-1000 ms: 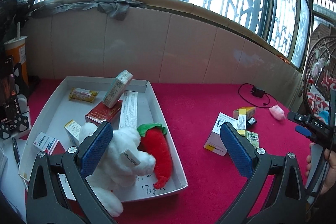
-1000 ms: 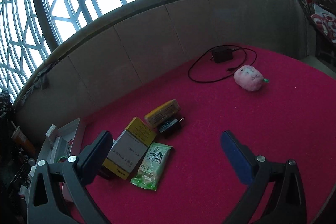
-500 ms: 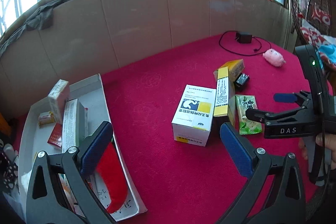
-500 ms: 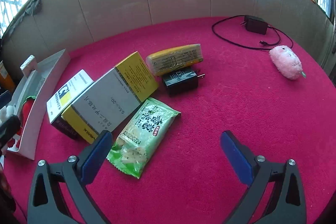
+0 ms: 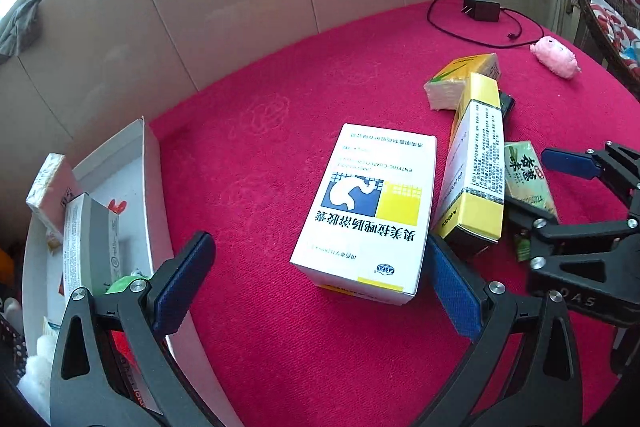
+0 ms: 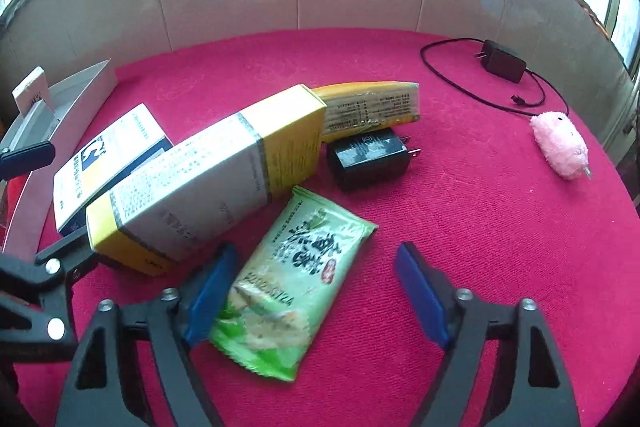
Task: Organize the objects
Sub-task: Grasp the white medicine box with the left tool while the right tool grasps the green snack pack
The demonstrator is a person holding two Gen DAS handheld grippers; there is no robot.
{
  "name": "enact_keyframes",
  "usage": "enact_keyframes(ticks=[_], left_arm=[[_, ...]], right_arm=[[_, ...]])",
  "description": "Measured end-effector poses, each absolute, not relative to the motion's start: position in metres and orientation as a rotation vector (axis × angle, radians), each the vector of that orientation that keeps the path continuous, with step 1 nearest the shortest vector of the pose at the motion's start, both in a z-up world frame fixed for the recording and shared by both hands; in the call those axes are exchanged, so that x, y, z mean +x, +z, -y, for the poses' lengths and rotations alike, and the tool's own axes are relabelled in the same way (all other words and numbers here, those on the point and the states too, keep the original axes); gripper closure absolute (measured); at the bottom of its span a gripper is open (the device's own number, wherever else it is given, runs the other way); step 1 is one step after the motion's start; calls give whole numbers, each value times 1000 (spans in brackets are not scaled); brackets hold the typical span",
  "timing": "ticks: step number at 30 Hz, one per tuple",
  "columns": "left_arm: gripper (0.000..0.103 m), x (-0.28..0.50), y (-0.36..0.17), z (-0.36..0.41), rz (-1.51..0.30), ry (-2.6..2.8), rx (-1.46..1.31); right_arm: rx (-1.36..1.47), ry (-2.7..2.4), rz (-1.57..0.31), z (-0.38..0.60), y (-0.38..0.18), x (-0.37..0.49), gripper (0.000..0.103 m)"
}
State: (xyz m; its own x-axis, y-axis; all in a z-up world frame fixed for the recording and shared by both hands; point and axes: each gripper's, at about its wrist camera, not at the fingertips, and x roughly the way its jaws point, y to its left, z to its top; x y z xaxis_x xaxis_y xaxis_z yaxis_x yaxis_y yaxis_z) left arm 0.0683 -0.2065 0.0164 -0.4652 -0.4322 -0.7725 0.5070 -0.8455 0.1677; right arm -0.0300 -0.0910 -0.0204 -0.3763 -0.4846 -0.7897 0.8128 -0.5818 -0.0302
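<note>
The left claw is released, its two blue pads wide apart, and the near end of one white medicine box lies between them without touching either pad. The right claw is also released; one green snack packet lies flat on the red table between its pads, with the left pad just beside the packet edge. Just beside the white box is one yellow and grey box, tilted, leaning with its far end on the things behind it. Behind it there are one yellow tissue pack and one black plug adapter, which touches the tissue pack. Farther to the right, well apart from this group, lie one pink plush toy and one black charger with its cable. The left wrist view shows the inside of one white tray at the left, where some boxes stand or lie and a red and green plush is partly hidden by the claw finger; I cannot count them exactly. The right wrist view shows only the tray's outer wall and one small box above it. The adapter is almost fully hidden in the left view but plain in the right one. Each view shows also the other claw at its edge.
</note>
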Motion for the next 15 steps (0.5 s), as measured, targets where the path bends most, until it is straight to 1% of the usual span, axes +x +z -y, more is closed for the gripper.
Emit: enact_keyframes(ticks=[1,4,6,7,8,12,14,15], left_arm=[[0,67,15,206,-124,-2312,1183],[1,65,13,203,-139,-2349,1175],[14,64,12,201,-155,-2378,1179],[31,63,10,199,-157,-2382,1191],[41,62,8,198,-154,-2378,1202],[47,64,6,196,-188,-2400,1189],[52,69,9,196,-230,-2414,1156],[52,71,10,195,-242,-2417,1143]], right_arm=[[972,-2016,-537,86,-20,-31,40],[982,-1996,-521,71,-18,-37,53],[991,-1987,-509,62,-17,-40,59],[997,-1982,-503,59,-16,-43,60],[999,-1980,-496,56,-16,-44,60],[971,-1986,-502,51,-17,-42,62],[959,-1992,-497,50,-17,-41,65],[958,-1992,-489,49,-17,-42,66]])
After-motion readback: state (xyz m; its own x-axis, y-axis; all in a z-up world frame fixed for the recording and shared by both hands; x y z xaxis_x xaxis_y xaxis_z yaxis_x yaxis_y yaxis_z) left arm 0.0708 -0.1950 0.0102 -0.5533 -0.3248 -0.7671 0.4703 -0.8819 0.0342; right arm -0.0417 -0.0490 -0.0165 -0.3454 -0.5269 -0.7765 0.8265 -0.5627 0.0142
